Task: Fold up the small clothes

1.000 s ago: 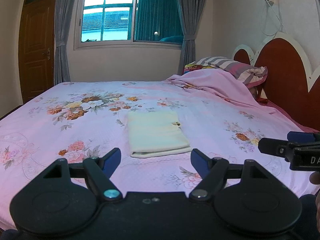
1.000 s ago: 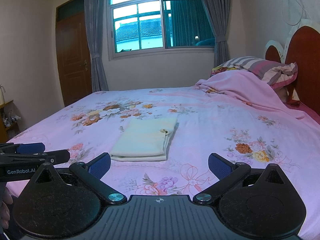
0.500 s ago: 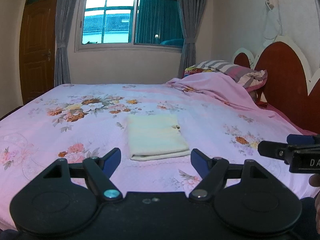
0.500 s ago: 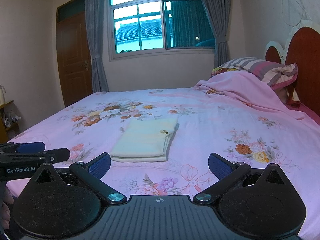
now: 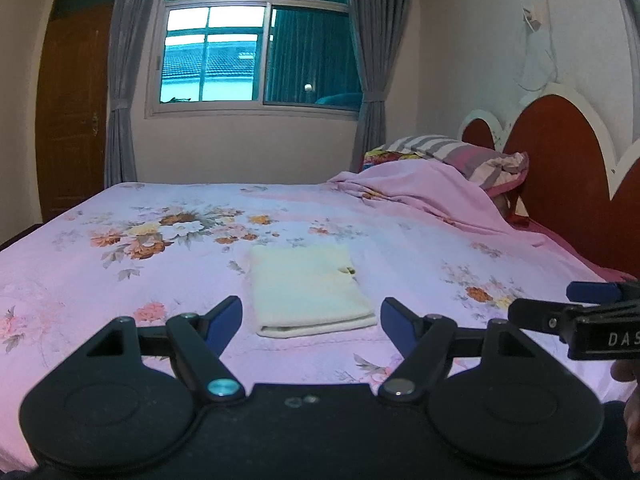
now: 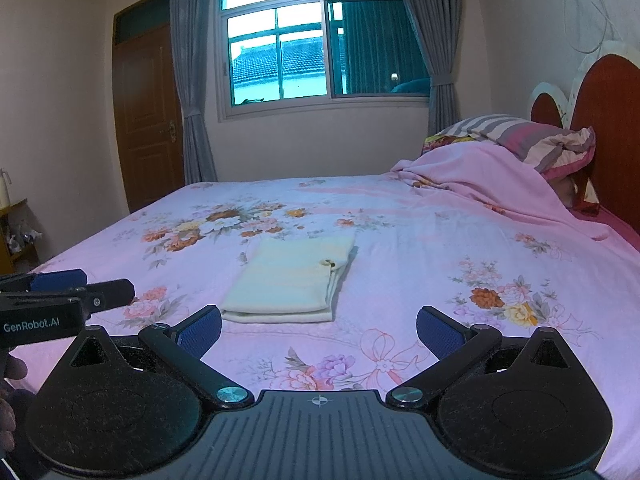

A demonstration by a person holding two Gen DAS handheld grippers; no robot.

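A pale yellow folded garment [image 5: 310, 292] lies flat as a neat rectangle on the bed [image 5: 120, 276], on the pink floral sheet, toward the near side of the bed's middle. The left claw [image 5: 311, 322] hangs above the bed's near edge, fingers spread, nothing between them; the garment lies just beyond its tips, untouched. The right claw [image 6: 319, 330] hangs beside it above the same edge, likewise spread and empty. A striped pillow [image 6: 528, 136] and a bunched pink blanket [image 6: 480, 176] sit at the bed's headboard end, well apart from the garment.
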